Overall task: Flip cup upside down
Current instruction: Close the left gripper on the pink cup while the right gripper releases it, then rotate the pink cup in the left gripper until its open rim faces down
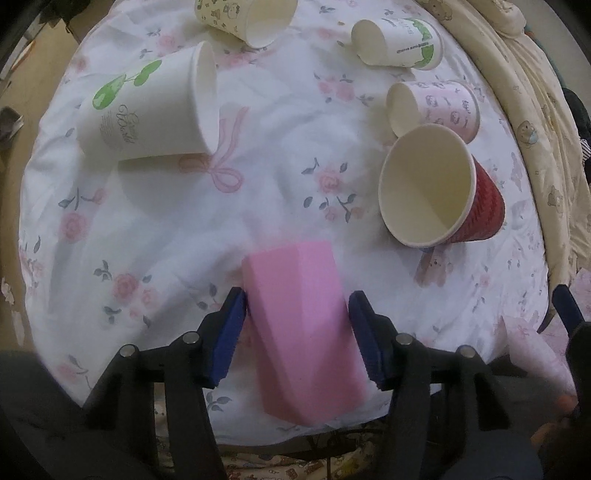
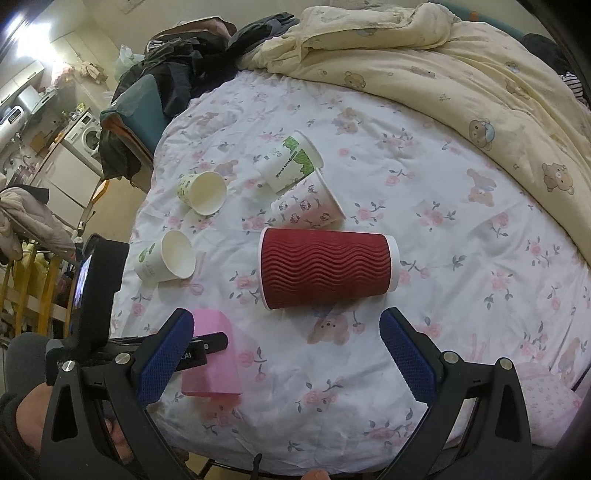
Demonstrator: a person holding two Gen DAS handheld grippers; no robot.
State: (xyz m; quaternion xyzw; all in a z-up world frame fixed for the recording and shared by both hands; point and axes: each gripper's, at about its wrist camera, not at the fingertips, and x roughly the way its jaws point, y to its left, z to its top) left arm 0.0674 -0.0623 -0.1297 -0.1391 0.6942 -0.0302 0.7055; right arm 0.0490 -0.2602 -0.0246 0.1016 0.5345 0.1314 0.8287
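Note:
A pink cup (image 1: pixel 306 328) stands upside down on the floral sheet between the fingers of my left gripper (image 1: pixel 297 314). The blue pads stand at its two sides and barely touch it, so the jaws look open. In the right wrist view the pink cup (image 2: pixel 212 354) shows at lower left with the left gripper over it. A red ribbed cup (image 2: pixel 327 267) lies on its side ahead of my right gripper (image 2: pixel 286 343), which is wide open and empty. The red cup's mouth faces the left wrist camera (image 1: pixel 428 192).
Several paper cups lie on their sides on the sheet: a white one with green print (image 1: pixel 147 107), a cartoon one (image 1: pixel 240 18), a green-banded one (image 1: pixel 399 42) and a pink-printed one (image 1: pixel 436 105). A yellow bear quilt (image 2: pixel 461 74) lies behind. The bed edge runs at left.

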